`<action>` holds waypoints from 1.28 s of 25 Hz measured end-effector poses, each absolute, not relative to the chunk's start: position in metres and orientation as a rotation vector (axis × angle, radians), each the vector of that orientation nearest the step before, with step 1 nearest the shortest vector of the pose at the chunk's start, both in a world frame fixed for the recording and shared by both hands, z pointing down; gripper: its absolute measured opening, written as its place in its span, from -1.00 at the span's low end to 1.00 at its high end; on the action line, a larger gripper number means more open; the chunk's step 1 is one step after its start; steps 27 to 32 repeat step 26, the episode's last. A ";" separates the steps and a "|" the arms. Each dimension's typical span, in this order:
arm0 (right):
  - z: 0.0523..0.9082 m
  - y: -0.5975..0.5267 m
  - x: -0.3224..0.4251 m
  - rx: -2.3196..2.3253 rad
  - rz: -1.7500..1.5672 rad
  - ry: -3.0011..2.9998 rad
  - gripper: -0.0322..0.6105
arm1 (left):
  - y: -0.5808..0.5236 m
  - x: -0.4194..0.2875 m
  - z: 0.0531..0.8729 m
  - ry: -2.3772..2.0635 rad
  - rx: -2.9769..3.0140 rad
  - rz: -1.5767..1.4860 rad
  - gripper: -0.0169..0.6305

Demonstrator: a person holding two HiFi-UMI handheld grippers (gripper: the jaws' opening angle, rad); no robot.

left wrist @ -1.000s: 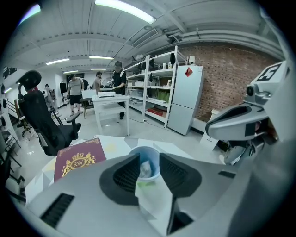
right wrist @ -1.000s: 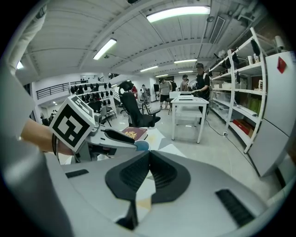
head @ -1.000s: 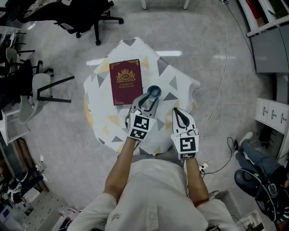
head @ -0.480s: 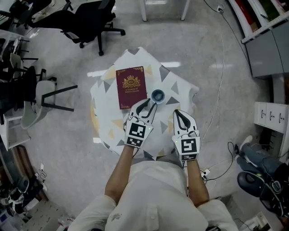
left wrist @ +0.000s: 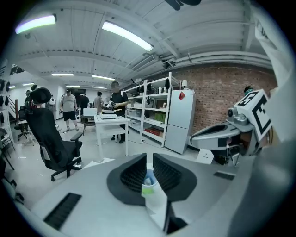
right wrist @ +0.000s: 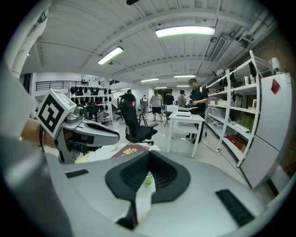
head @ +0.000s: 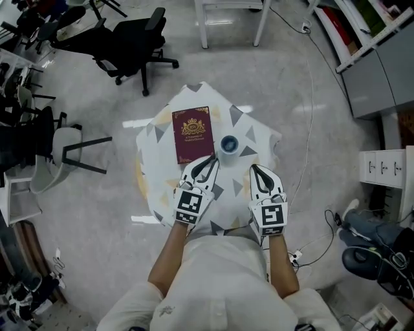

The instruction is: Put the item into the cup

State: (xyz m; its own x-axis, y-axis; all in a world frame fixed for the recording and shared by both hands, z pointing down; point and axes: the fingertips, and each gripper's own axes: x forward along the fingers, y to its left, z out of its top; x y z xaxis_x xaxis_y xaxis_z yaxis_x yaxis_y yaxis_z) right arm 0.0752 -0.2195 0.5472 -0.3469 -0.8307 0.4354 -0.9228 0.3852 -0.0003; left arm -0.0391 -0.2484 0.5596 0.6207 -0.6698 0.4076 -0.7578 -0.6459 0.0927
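A small blue cup (head: 229, 144) stands on the patterned tablecloth (head: 252, 123), just right of a maroon book (head: 192, 134). My left gripper (head: 211, 159) hovers a little short of the cup, to its near left. Its jaws are closing to a narrow slit with nothing between them. Through that slit in the left gripper view (left wrist: 149, 159) I see the cup (left wrist: 148, 178) with something pale inside it. My right gripper (head: 253, 167) is held to the near right of the cup, shut and empty. The book (right wrist: 129, 150) shows in the right gripper view.
The small table is covered to its edges by the cloth. A black office chair (head: 132, 35) and a grey chair (head: 58, 145) stand to the far left. White table legs (head: 229, 13) are beyond, and cabinets (head: 381, 168) and cables are on the right.
My left gripper has drawn back from over the cup toward me, and its jaws have narrowed from wide open. The right gripper has stayed about where it was.
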 end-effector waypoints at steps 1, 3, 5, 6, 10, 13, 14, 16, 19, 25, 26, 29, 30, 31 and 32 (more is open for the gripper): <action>0.545 -0.216 0.074 1.524 0.344 -2.286 -0.88 | -0.246 -0.041 0.556 -1.164 2.596 0.486 -0.78; 0.537 -0.212 0.071 1.531 0.323 -2.289 -0.88 | -0.240 -0.045 0.548 -1.161 2.609 0.467 -0.83; 0.528 -0.209 0.066 1.545 0.303 -2.292 -0.88 | -0.235 -0.049 0.543 -1.155 2.620 0.451 -0.86; 0.527 -0.206 0.064 1.550 0.302 -2.298 -0.88 | -0.232 -0.051 0.541 -1.153 2.624 0.443 -0.88; 0.526 -0.195 0.056 1.565 0.303 -2.303 -0.88 | -0.223 -0.057 0.535 -1.133 2.642 0.419 -0.90; 0.521 -0.191 0.050 1.582 0.282 -2.291 -0.88 | -0.219 -0.062 0.530 -1.115 2.663 0.403 -0.90; 0.520 -0.189 0.048 1.588 0.276 -2.287 -0.88 | -0.218 -0.064 0.529 -1.110 2.669 0.398 -0.90; 0.518 -0.188 0.044 1.601 0.263 -2.279 -0.88 | -0.217 -0.068 0.527 -1.102 2.683 0.388 -0.90; 0.515 -0.187 0.039 1.621 0.247 -2.264 -0.88 | -0.217 -0.074 0.525 -1.088 2.699 0.376 -0.90; 0.512 -0.180 0.024 1.639 0.242 -2.243 -0.88 | -0.212 -0.089 0.523 -1.062 2.714 0.369 -0.91; 0.510 -0.179 0.020 1.638 0.240 -2.239 -0.88 | -0.211 -0.091 0.523 -1.058 2.717 0.368 -0.91; 0.510 -0.179 0.020 1.638 0.240 -2.239 -0.88 | -0.211 -0.091 0.523 -1.058 2.717 0.368 -0.91; 0.510 -0.179 0.020 1.638 0.240 -2.239 -0.88 | -0.211 -0.091 0.523 -1.058 2.717 0.368 -0.91; 0.510 -0.179 0.020 1.638 0.240 -2.239 -0.88 | -0.211 -0.091 0.523 -1.058 2.717 0.368 -0.91; 0.510 -0.179 0.020 1.638 0.240 -2.239 -0.88 | -0.211 -0.091 0.523 -1.058 2.717 0.368 -0.91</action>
